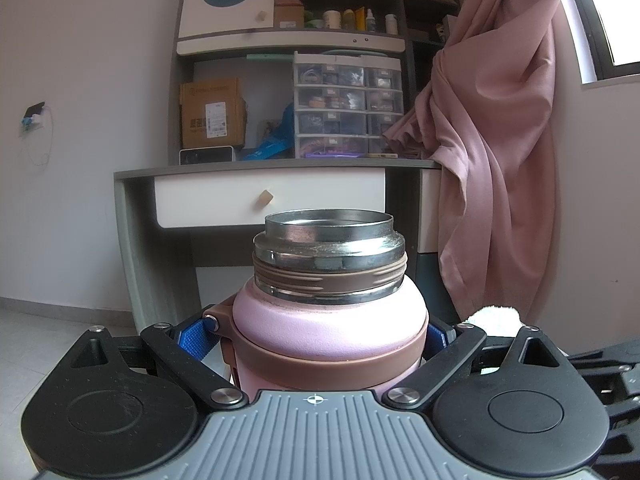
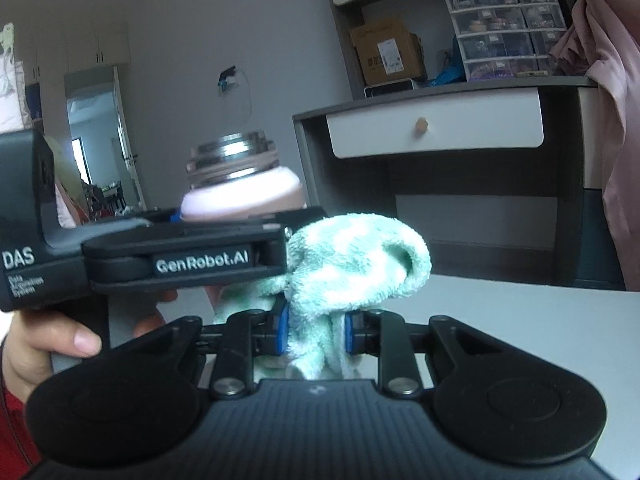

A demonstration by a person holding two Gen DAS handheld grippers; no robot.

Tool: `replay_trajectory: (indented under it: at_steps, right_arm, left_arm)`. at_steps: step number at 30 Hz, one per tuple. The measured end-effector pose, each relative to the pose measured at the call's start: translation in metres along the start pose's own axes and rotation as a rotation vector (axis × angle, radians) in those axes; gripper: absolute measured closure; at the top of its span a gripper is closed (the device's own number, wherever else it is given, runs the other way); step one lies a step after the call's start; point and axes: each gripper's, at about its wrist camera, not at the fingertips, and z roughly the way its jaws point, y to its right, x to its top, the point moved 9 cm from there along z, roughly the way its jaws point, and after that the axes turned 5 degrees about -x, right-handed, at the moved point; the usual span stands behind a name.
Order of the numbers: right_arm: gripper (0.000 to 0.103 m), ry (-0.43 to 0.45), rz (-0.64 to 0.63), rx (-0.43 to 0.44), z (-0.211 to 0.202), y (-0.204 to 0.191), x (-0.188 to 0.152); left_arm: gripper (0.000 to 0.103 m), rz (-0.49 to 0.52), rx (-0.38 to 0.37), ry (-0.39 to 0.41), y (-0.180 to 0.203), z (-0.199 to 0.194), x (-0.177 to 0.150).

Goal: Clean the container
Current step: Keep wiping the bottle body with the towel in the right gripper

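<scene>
Pink-bodied, the steel-necked flask with its brown band [image 1: 330, 320] sits low at centre of our left wrist view, lid off, upright. Our left gripper [image 1: 320, 334] clamps it, blue pads [image 1: 194, 338] pressed to its sides. Low at centre of the right wrist view, our right gripper [image 2: 316, 334] pinches a fluffy mint-green and white cloth [image 2: 352, 264], bunched above the jaws. There the flask stands left of centre, the cloth just beside it.

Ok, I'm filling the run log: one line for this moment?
left hand-held gripper: shut on pink flask, lid off | right hand-held gripper: shut on green cloth | cloth beside flask, not inside
</scene>
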Motion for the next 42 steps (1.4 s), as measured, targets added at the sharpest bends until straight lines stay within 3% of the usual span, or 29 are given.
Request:
replay_trajectory:
  at_steps: [7, 16, 23, 29, 37, 42]
  right_arm:
    - [0.078, -0.067, -0.035, -0.03, 0.01, 0.0, -0.013]
    - [0.078, -0.224, -0.105, -0.071, 0.03, -0.002, -0.05]
    - [0.078, -0.23, -0.114, -0.075, 0.03, -0.003, -0.051]
    - [0.078, -0.185, -0.097, -0.063, 0.022, -0.003, -0.038]
    - [0.078, 0.009, -0.023, -0.007, -0.01, -0.008, 0.0]
    - [0.078, 0.017, -0.028, -0.006, -0.009, -0.009, 0.001]
  left_arm:
    - [0.007, 0.0, -0.001, 0.0, 0.0, 0.0, 0.0]
    - [0.007, 0.001, -0.002, -0.001, -0.001, -0.001, -0.001]
    - [0.007, 0.002, -0.003, -0.001, -0.001, -0.001, -0.001]
    - [0.007, 0.003, -0.003, -0.001, -0.001, -0.002, -0.001]
    - [0.007, 0.002, -0.004, -0.001, -0.001, -0.002, -0.001]
    - [0.007, 0.004, -0.003, -0.002, -0.001, -0.002, -0.002]
